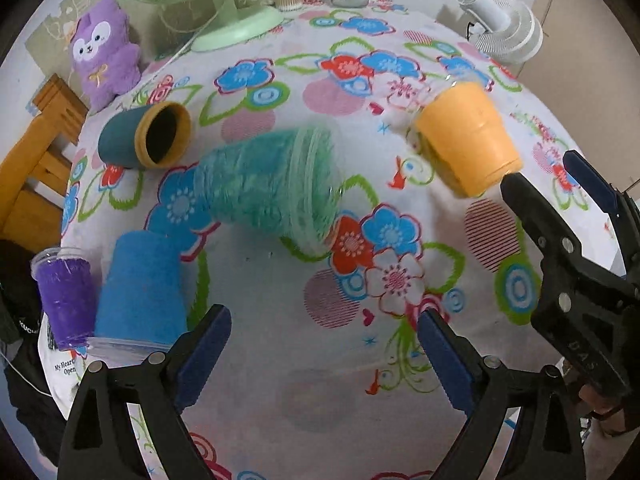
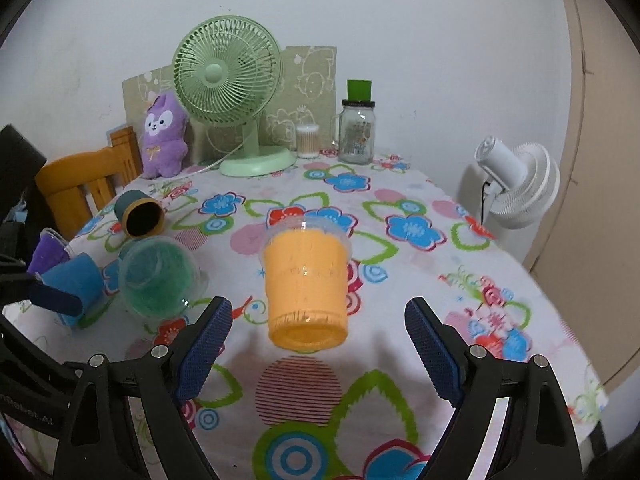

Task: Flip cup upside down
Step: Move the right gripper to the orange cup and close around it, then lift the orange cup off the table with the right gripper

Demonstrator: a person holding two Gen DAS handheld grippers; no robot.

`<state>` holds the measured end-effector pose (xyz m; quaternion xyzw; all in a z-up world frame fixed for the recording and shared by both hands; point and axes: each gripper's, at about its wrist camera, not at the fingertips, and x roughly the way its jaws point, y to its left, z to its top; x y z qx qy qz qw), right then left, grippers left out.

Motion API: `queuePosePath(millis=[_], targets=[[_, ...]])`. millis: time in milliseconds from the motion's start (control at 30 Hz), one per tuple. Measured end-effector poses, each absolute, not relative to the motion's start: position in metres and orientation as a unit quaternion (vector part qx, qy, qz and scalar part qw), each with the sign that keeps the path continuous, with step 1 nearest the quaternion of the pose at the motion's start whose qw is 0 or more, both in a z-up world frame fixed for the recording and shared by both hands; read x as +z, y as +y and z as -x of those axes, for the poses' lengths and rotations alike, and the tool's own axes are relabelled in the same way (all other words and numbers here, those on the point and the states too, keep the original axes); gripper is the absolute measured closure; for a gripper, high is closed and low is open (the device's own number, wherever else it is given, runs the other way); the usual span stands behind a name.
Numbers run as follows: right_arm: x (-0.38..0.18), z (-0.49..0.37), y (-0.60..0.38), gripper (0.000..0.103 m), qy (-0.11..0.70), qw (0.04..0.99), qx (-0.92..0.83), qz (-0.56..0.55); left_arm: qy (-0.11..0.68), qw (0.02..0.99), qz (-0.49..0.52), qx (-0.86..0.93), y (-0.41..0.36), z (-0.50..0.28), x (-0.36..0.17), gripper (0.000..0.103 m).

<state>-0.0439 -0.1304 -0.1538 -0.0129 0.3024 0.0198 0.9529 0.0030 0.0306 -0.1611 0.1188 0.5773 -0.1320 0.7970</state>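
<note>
An orange cup (image 2: 305, 285) stands upside down on the flowered tablecloth, its base toward the right wrist camera; it also shows in the left wrist view (image 1: 468, 138). My right gripper (image 2: 318, 344) is open, its fingers either side of the cup's base and apart from it; it appears at the right of the left wrist view (image 1: 540, 172). A green cup (image 1: 272, 184) lies on its side, blurred, in front of my open, empty left gripper (image 1: 324, 348). It also shows in the right wrist view (image 2: 158, 276).
A blue cup (image 1: 140, 292) stands upside down beside a purple cup (image 1: 66, 296) at the table's left edge. A dark teal cup (image 1: 146, 136) lies on its side. A green fan (image 2: 228, 92), purple plush (image 2: 164, 136), glass jar (image 2: 357, 132) and white fan (image 2: 516, 180) stand at the back.
</note>
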Motion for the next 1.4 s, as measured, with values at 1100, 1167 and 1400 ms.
queuePosePath(millis=[1100,1167,1400], targets=[[-0.164,0.017,-0.125,0.046,0.387,0.921,0.038,0.001,0.603,0.783,-0.097,-0.122,0.037,-0.009,-0.17,0.008],[-0.158,0.016,-0.126,0.046,0.396,0.917,0.042,0.0,0.607,0.78,-0.091,-0.121,0.037,-0.009,-0.167,0.008],[-0.132,0.009,-0.128,0.046,0.423,0.904,0.053,0.015,0.614,0.777,-0.076,-0.113,0.034,-0.008,-0.15,0.008]])
